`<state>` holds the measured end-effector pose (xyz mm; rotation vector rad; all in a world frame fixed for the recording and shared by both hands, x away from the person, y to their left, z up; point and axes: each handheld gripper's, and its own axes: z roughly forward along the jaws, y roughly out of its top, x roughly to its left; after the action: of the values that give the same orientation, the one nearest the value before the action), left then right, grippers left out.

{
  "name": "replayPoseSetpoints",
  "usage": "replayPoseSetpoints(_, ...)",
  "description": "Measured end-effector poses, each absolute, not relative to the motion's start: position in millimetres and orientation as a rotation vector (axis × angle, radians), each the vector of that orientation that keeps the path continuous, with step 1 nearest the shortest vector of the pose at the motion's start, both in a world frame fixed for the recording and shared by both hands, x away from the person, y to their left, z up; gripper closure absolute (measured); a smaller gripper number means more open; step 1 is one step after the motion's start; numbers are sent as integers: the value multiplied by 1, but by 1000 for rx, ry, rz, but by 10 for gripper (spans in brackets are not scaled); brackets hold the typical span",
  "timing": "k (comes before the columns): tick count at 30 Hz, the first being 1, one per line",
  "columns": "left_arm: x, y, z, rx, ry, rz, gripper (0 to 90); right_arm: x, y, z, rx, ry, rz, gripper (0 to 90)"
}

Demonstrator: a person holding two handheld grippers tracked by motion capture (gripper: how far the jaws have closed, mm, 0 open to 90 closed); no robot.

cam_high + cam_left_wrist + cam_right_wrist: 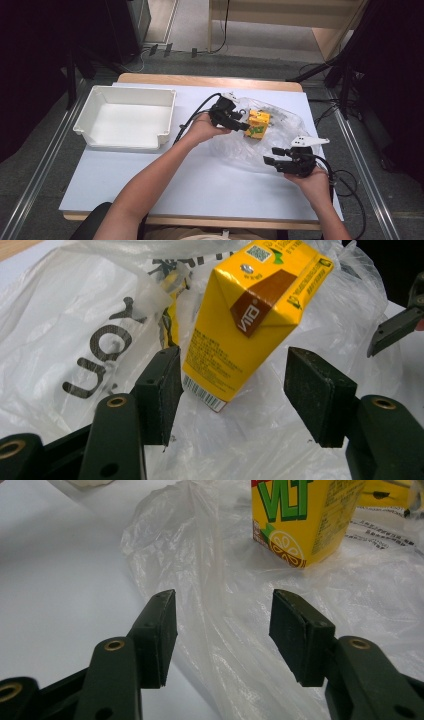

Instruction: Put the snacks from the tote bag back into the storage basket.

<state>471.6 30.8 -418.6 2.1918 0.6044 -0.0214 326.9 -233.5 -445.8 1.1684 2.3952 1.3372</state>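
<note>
A yellow drink carton (pixel 259 124) stands on a crumpled clear plastic bag (pixel 280 145) that lies spread on the right half of the white surface (pixel 200 180). In the high view the left tool (pixel 243 125) reaches in from the left, its tips just beside the carton's left face. In the left gripper view the jaws stand spread wide, with the carton's (pixel 250 320) lower corner and barcode edge between them; the left pad (pixel 162 390) sits very close to that corner, though whether it touches cannot be told, and the right pad (pixel 317 390) stands clearly apart, so nothing is pinched. The carton looks tilted in that view, top panel with the foil straw hole facing the camera, and dark printed letters show on the bag (pixel 90 340) beneath it. The right tool (pixel 270 156) hovers near the bag's front edge, well apart from the carton. In the right gripper view its jaws are also spread, over a ridge of bunched film (pixel 220 630) without gripping it, and the carton's (pixel 300 520) green lettering and lemon picture face the camera farther back. A white bin (pixel 125 117) sits at the left of the surface, away from both tools.
</note>
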Motion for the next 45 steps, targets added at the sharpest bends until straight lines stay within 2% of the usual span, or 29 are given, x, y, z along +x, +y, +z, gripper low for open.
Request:
replayPoseSetpoints(20,481,5,-417,2255,521,-17,400,321,-243,-447,1214,2365,1345,450)
replayPoseSetpoints(29,485,-5,-423,2265,487,-21,345,321,-244,-448,1216,2372,1335,451)
replayPoseSetpoints(35,486,-13,-428,2263,475,-37,341,322,-244,-448,1221,2372,1331,451)
replayPoseSetpoints(41,486,-20,-433,2258,480,-47,352,322,-243,-449,1214,2380,1328,454)
replayPoseSetpoints(45,485,-21,-434,2272,488,-47,396,323,-243,-449,1212,2382,1332,454)
